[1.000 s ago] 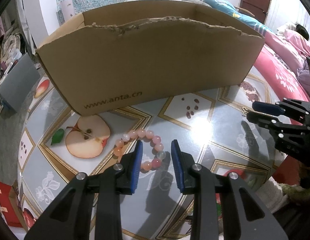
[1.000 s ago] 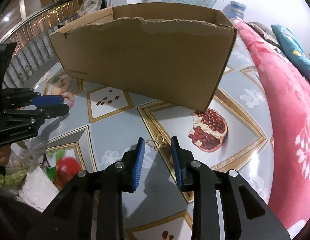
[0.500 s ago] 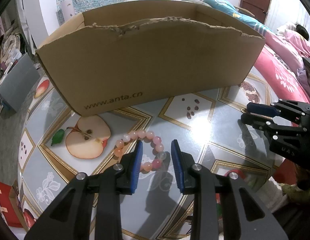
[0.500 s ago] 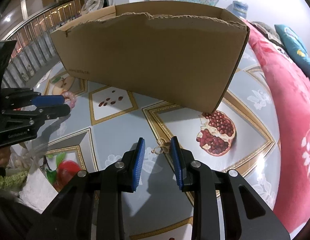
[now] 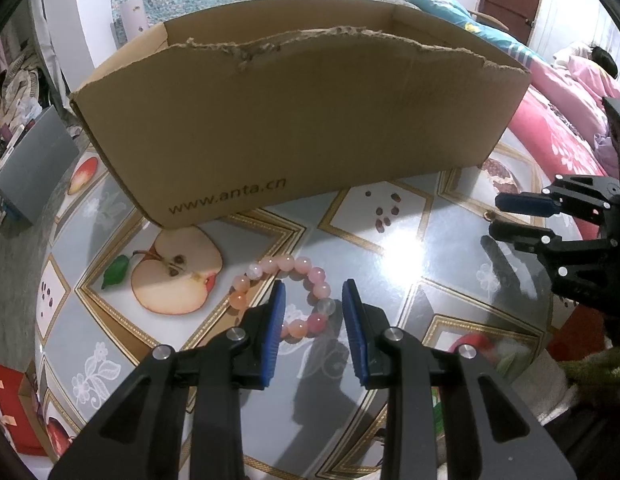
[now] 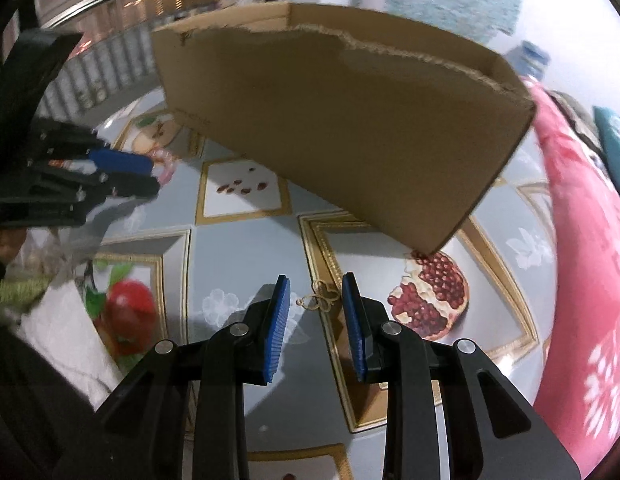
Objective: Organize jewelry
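A pink bead bracelet point(image 5: 294, 264) lies on the fruit-patterned table, in front of an open cardboard box point(image 5: 302, 120). My left gripper point(image 5: 314, 292) hovers open over it; the bracelet's right side shows between the blue pads, untouched, and the left pad hides part of it. In the right wrist view a small gold ornament point(image 6: 320, 298) lies on the table between the tips of my right gripper point(image 6: 316, 284), which is open and not pressing on it. The right gripper point(image 5: 506, 216) shows at the right edge of the left view. The left gripper point(image 6: 150, 176) and bracelet point(image 6: 166, 164) appear at far left.
The box point(image 6: 342, 128) stands across the back of the glossy table point(image 5: 390, 240). Pink bedding point(image 6: 582, 240) runs along the table's right side, and a person lies on it point(image 5: 602, 56). A grey panel point(image 5: 30, 168) and a red box point(image 5: 10, 400) sit at the left.
The right wrist view has rolled, so the box now looks tilted, and the gold ornament sits more squarely between the right tips. The left gripper and bracelet have not moved.
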